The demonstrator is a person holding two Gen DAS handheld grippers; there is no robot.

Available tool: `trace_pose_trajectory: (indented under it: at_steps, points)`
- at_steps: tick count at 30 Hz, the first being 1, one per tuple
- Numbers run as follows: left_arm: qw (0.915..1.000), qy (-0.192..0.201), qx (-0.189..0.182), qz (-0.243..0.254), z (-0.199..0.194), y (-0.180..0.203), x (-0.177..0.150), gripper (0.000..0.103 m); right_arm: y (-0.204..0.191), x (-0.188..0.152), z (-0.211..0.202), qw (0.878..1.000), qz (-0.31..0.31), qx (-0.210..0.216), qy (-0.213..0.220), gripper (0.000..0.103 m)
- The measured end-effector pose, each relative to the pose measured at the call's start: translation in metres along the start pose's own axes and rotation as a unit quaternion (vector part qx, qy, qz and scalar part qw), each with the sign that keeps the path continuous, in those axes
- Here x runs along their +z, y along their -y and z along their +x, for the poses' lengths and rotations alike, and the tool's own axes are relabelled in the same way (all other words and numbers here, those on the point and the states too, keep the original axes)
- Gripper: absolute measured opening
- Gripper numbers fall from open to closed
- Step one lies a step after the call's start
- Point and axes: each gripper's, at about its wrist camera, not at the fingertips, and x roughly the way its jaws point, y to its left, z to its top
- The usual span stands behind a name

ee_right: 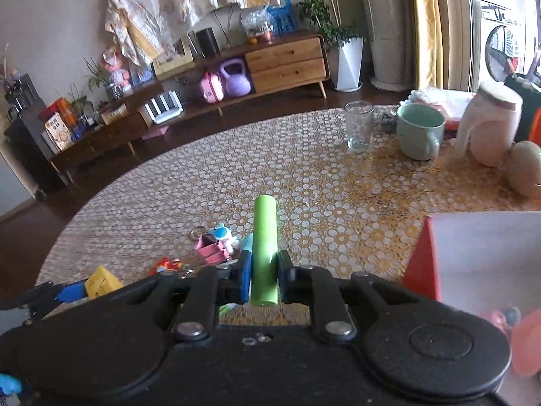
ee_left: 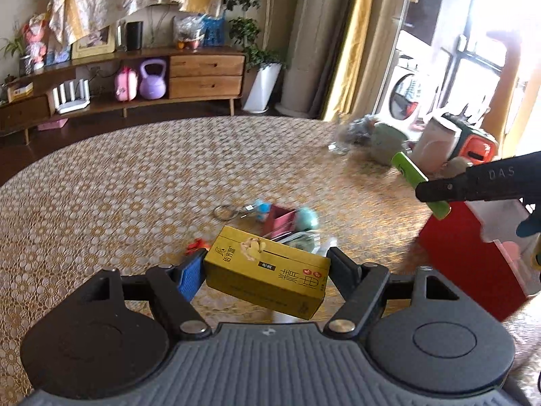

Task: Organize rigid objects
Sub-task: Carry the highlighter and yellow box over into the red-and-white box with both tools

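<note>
Our left fingers (ee_left: 267,267) clamp a yellow cardboard box (ee_left: 267,275), our right fingers (ee_right: 264,275) a green plastic cylinder (ee_right: 265,250); beyond them, the round gold-patterned counter (ee_right: 236,169) and a wooden sideboard (ee_right: 284,61).

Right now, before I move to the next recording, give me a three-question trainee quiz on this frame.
1. True or false: the left gripper holds a yellow box clear of the table.
2. What is clamped in the right gripper? A) glass B) green tube C) pink clip
3. Fill in: the red box lies to the ____ of the yellow box in the left wrist view.

Key:
1. True; its fingers press both ends of the box.
2. B, the green tube, which points away from the camera.
3. Right.
</note>
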Motion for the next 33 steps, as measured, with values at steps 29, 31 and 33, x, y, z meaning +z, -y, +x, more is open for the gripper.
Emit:
trace_pose_trajectory:
  at_steps: [29, 31, 33]
  points:
    - [0.9923, -0.022, -0.100, 0.069, -0.018, 0.177, 0.007, 0.076, 0.107, -0.046, -0.124, 0.997, 0.031, -0.046, 0.052, 0.015]
    - [0.9914, -0.023, -0.105, 0.074, -0.014, 0.190, 0.008, 0.076, 0.118, -0.049, -0.127, 0.997, 0.033, -0.051, 0.050, 0.015]
    - [0.9906, -0.025, -0.108, 0.079, -0.009, 0.202, 0.008, 0.076, 0.125, -0.055, -0.131, 0.997, 0.036, -0.056, 0.049, 0.015]
